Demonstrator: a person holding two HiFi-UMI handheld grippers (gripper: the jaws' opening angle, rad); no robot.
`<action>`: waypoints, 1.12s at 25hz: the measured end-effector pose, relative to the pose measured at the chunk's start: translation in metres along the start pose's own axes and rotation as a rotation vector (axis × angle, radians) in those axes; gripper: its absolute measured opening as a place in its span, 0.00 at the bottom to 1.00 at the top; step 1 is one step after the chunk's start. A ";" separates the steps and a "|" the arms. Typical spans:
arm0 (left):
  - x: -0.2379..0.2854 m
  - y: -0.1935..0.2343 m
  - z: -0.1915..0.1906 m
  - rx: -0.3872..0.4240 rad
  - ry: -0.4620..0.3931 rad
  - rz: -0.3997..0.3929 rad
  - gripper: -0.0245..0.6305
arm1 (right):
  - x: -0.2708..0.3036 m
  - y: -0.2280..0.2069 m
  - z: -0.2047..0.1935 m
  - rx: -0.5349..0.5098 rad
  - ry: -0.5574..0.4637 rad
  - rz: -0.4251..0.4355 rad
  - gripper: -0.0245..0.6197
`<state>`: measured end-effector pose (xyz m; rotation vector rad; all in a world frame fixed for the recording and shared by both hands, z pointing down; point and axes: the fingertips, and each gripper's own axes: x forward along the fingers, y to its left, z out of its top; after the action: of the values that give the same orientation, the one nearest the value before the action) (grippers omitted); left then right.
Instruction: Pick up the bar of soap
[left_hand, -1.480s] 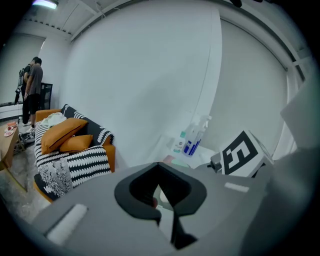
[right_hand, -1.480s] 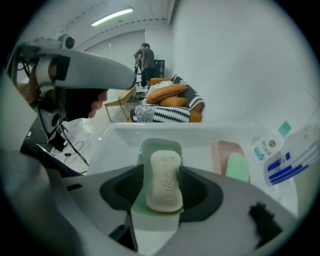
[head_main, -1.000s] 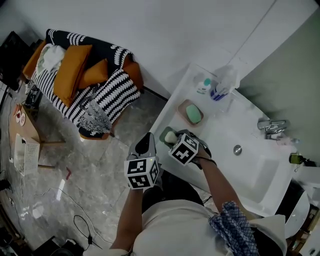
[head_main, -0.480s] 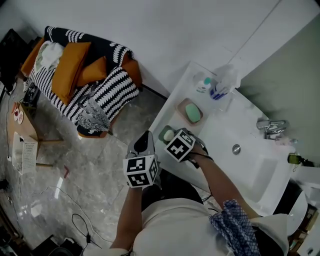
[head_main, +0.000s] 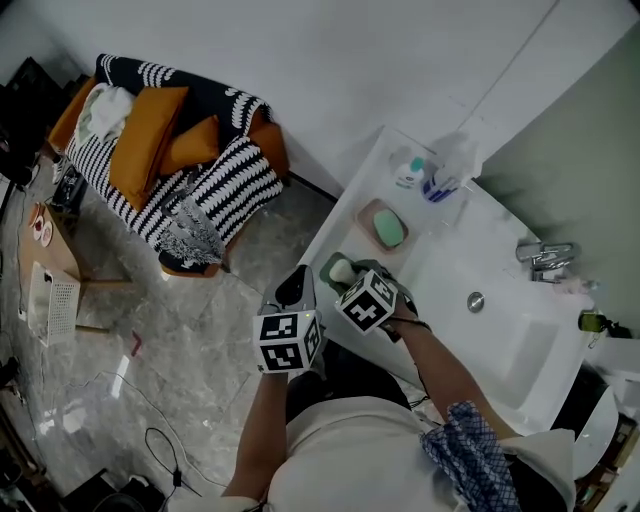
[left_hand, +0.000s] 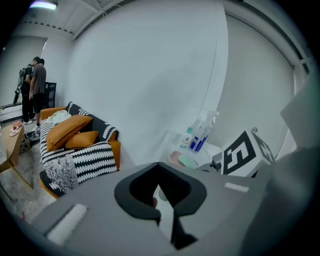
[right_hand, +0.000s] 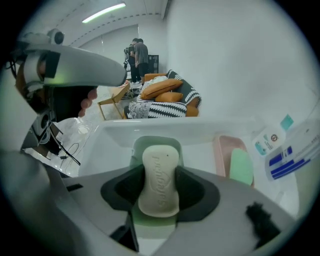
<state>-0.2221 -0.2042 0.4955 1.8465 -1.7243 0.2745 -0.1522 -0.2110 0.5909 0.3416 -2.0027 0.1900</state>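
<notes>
The right gripper (right_hand: 159, 189) points steeply down over the edge of the white ceramic washbasin counter (head_main: 440, 262) nearest the person. Its dark pads (right_hand: 192, 187) press on both sides of the cream, waisted bar of soap (right_hand: 159, 172), at its narrow middle, so the grip is made. The bar lies lengthwise over the pale green rectangular soap dish (right_hand: 150, 142). I cannot tell whether it rests in the dish or hangs just clear of it.

The left gripper (left_hand: 162, 200) is held off the counter's edge, above the grey stone-look floor (head_main: 200, 340) and just beside the right one. Its jaws are drawn together to a thin slit with nothing in it.

Along the counter:
- A pink soap dish (head_main: 366, 213) carries a mint-green bar (head_main: 388, 230) and sits just beyond the green dish, apart from it.
- A small white bottle with a teal cap (head_main: 408, 172) and a clear spray bottle with a blue label (head_main: 448, 165) stand at the far corner, near each other.
- A round metal drain (head_main: 476, 300) sits in the basin and a chrome tap (head_main: 545, 255) at its far side.

Across the floor stands a black-and-white patterned sofa (head_main: 215, 185) with orange cushions (head_main: 140, 135).
</notes>
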 end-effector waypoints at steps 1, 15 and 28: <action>0.000 -0.001 -0.003 0.003 0.011 0.000 0.05 | -0.001 0.000 0.001 0.006 -0.013 -0.002 0.36; -0.001 -0.018 -0.002 0.063 0.007 -0.025 0.05 | -0.053 -0.010 0.017 0.138 -0.194 -0.052 0.36; 0.022 -0.085 -0.019 0.155 0.074 -0.204 0.05 | -0.088 -0.045 -0.053 0.355 -0.186 -0.191 0.36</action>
<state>-0.1330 -0.2138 0.4985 2.0790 -1.4875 0.3975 -0.0562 -0.2246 0.5349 0.7984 -2.1011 0.4069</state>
